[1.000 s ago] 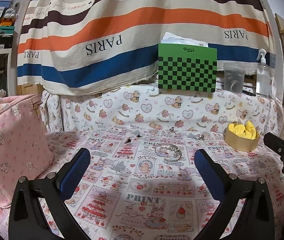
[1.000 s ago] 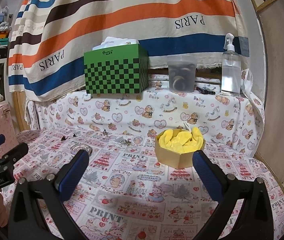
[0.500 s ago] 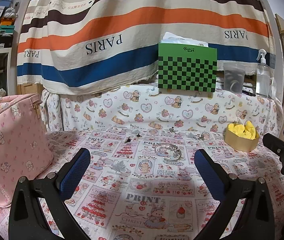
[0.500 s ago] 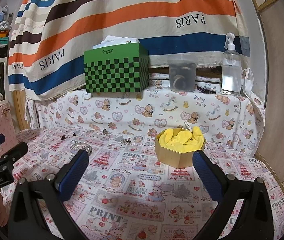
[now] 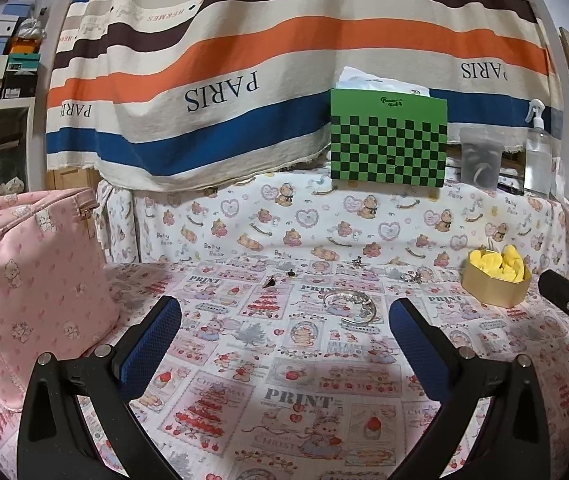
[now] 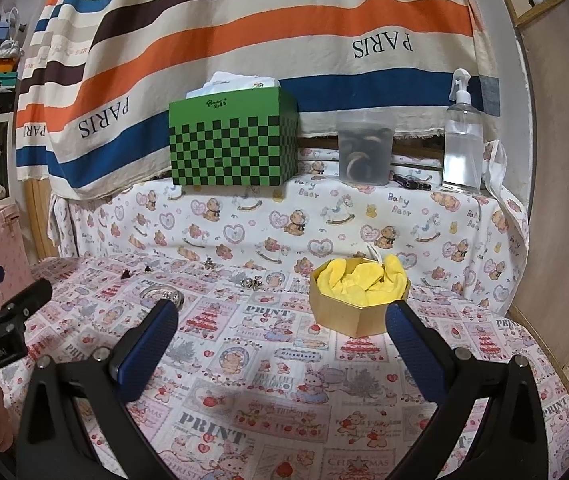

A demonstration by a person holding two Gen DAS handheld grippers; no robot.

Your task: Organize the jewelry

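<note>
A silver bracelet [image 5: 350,306] lies on the patterned tablecloth, ahead of my left gripper [image 5: 284,316], which is open and empty. Small earrings [image 5: 270,281] and a silver charm cluster [image 5: 410,277] lie farther back. A gold octagonal box with yellow lining [image 5: 494,280] stands at the right. In the right wrist view the box [image 6: 358,300] is just ahead of my right gripper [image 6: 280,324], which is open and empty. The bracelet [image 6: 162,294] sits by its left fingertip, and charms [image 6: 252,282] lie behind.
A pink bear-print bag [image 5: 24,280] stands at the left. On a raised ledge behind are a green checkered box [image 5: 388,140], a clear jar [image 6: 364,152] and a spray bottle [image 6: 462,140]. A striped cloth hangs behind. A wooden panel [image 6: 556,200] bounds the right.
Both grippers have barely shifted; the scene is nearly the same. Both stay open and empty.
</note>
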